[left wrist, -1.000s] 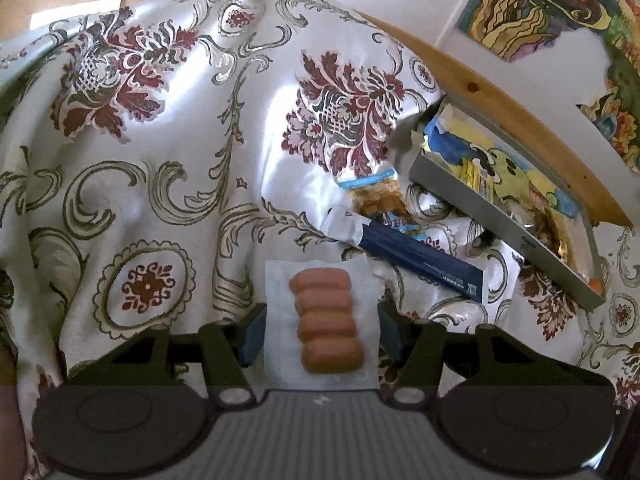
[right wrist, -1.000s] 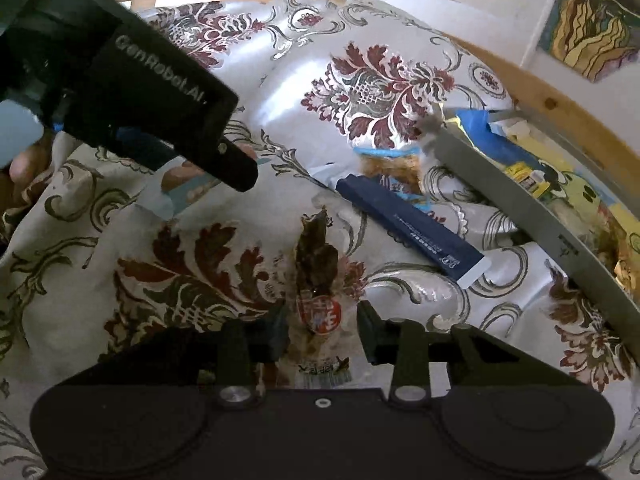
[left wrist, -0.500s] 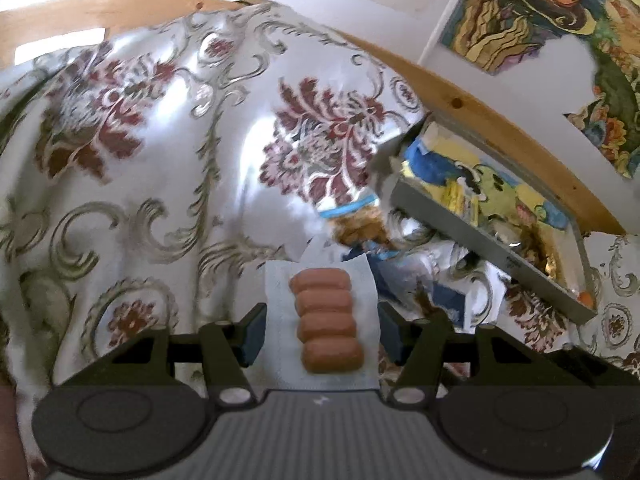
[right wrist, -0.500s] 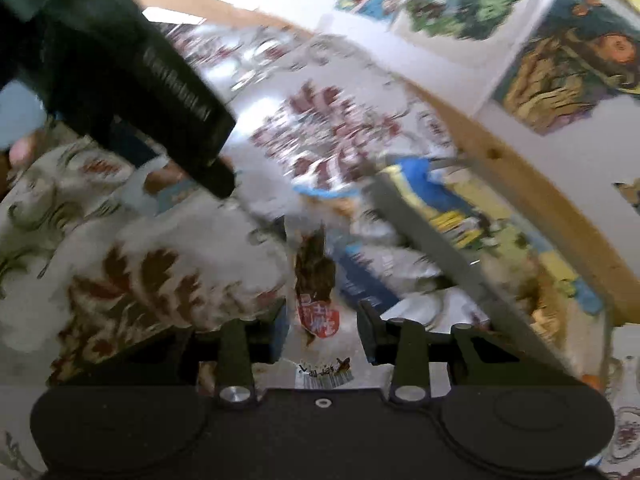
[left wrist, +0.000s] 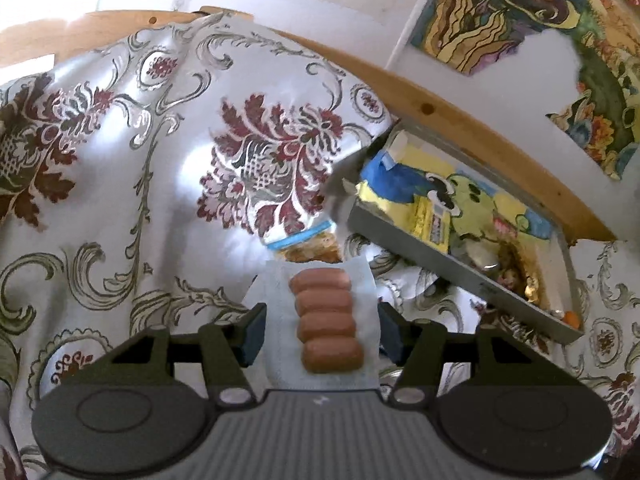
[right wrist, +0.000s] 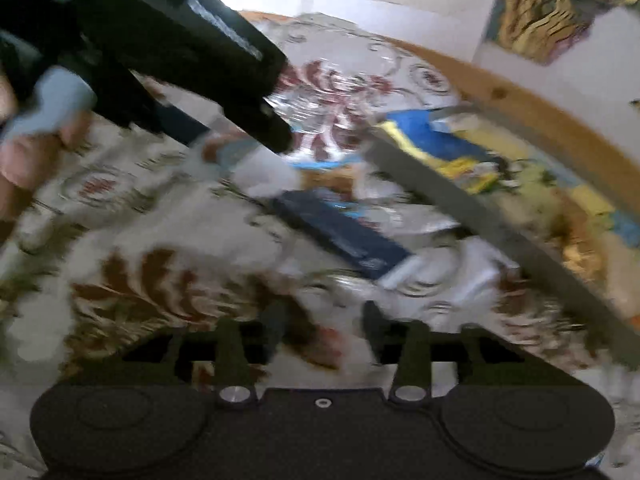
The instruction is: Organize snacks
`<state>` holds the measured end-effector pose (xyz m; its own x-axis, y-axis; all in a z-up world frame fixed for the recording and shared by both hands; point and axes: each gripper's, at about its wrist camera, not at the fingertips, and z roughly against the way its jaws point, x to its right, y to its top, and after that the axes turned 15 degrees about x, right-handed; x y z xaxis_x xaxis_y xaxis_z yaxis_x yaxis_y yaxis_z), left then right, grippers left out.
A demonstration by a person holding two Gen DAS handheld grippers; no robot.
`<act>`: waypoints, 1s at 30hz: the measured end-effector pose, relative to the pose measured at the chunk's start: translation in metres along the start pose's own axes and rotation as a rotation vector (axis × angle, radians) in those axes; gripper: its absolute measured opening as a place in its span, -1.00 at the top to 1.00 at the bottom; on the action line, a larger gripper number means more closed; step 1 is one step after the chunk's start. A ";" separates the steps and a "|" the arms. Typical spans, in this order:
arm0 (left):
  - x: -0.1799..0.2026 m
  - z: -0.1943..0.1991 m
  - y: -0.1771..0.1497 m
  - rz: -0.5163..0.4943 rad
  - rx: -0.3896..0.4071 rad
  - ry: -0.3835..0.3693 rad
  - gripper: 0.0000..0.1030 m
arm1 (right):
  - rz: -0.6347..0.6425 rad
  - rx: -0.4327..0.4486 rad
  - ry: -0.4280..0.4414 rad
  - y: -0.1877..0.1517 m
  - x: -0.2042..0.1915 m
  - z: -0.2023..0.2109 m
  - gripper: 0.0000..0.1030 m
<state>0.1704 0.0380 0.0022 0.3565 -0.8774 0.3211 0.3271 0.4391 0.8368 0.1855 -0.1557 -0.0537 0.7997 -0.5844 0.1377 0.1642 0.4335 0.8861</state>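
My left gripper (left wrist: pixel 320 334) is shut on a clear pack of small sausages (left wrist: pixel 326 316) and holds it above the floral cloth, short of the grey tray (left wrist: pixel 460 276). The right wrist view is blurred by motion. There, my right gripper (right wrist: pixel 324 328) is shut on a brown snack packet (right wrist: pixel 320 346) with a red mark, which shows only as a smear between the fingers. The left gripper's body (right wrist: pixel 192 52) and a person's hand (right wrist: pixel 24 152) fill that view's upper left. The tray (right wrist: pixel 472 216) lies to the right.
A dark blue box (right wrist: pixel 344 236) and a snack bag with a blue edge (left wrist: pixel 308 242) lie on the cloth (left wrist: pixel 140 168) beside the tray. The tray holds yellow and blue packets (left wrist: pixel 428 212). A wooden rail (left wrist: pixel 460 120) and a wall with paintings (left wrist: pixel 500 12) stand behind.
Both grippers have lifted their packs off the cloth and moved towards the tray. The right view has swung and blurred, and the brown packet sits lower between its fingers.
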 end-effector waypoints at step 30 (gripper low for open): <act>0.019 0.005 0.027 -0.009 0.049 -0.037 -0.22 | 0.335 0.032 -0.138 -0.018 -0.042 -0.005 0.81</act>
<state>0.1816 0.0325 0.0324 0.3207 -0.8883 0.3288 0.2864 0.4218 0.8603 0.1523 -0.1357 -0.0781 0.7205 -0.5013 0.4791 -0.1134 0.5964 0.7946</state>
